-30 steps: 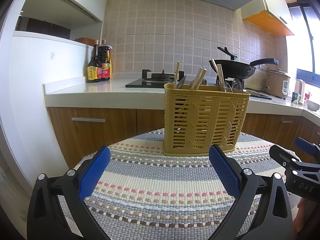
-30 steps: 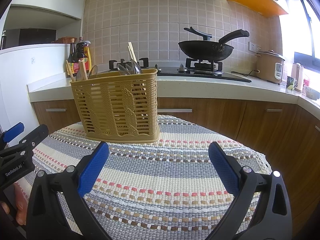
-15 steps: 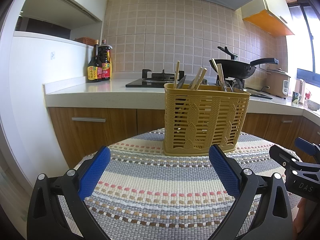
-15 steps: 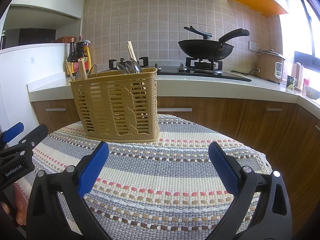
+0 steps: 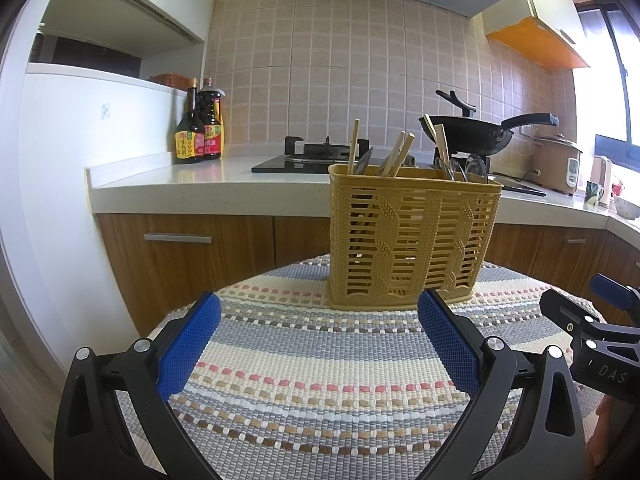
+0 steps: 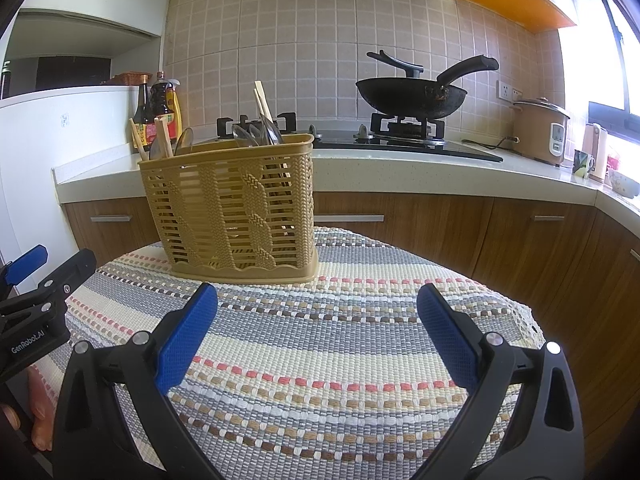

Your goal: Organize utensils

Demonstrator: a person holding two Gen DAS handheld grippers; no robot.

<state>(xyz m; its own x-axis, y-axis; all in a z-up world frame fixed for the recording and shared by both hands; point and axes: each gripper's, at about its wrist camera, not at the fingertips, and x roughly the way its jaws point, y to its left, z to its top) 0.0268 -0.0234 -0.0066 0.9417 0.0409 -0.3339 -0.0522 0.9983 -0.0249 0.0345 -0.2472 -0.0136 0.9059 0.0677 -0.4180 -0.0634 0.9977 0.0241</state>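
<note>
— Where's the utensil holder?

— The tan slotted plastic caddy (image 5: 412,240) stands upright on the striped woven tablecloth (image 5: 320,368), toward the far edge of the table, in front of the kitchen counter (image 5: 208,188). From the right side it sits left of centre (image 6: 236,208).

— And what's in it?

— Wooden chopsticks (image 5: 400,148) poke up above the rim at a slant, with metal spoons (image 6: 256,134) among them. More chopsticks and a spoon (image 6: 182,142) stand at its other end. I can't tell how the inside is divided.

— The tools?

— The left gripper (image 5: 320,340) hangs low over the cloth, its 2 blue-padded fingers (image 5: 188,344) spread wide with nothing between them. The caddy is just beyond its right finger, not touching. The right gripper (image 6: 318,336) is the same: spread wide, empty, the caddy just past its left fingertip (image 6: 186,336).

— Are they close together?

— Side by side. Each one shows at the edge of the other's view: the right at (image 5: 600,340), the left at (image 6: 36,304).

— Behind all that?

— A black wok (image 6: 412,96) sits on the gas hob (image 6: 400,136), 2 dark sauce bottles (image 5: 200,128) stand at the left end of the counter, and a rice cooker (image 6: 540,130) at the right, near the window.
</note>
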